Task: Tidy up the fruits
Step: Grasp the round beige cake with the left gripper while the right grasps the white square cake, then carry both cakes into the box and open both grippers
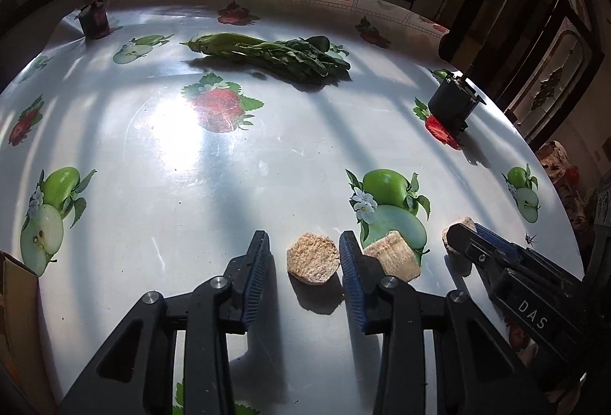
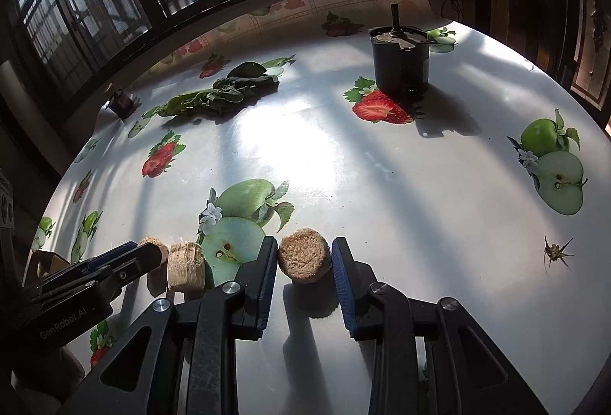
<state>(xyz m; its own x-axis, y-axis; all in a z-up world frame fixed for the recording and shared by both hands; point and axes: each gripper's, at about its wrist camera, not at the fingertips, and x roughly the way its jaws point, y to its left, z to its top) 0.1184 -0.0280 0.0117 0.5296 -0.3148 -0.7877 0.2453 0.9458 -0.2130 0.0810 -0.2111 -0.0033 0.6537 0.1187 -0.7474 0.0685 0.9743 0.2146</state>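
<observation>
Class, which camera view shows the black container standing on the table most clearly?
The right wrist view: the black container stands large and upright, its top visible. In the left wrist view the container is small, tilted by distortion, near the table's edge.

Left gripper [image 1: 304, 254] straddles a round tan piece [image 1: 313, 257] on the fruit-print table [image 1: 191, 185], pads apart from it. Second tan piece [image 1: 393, 255] just beside. Leafy greens [image 1: 275, 54] lie beyond.

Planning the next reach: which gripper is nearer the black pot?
Right. The pot stands ahead of the right gripper, slightly right; from the left gripper it lies far off to the right.
</observation>
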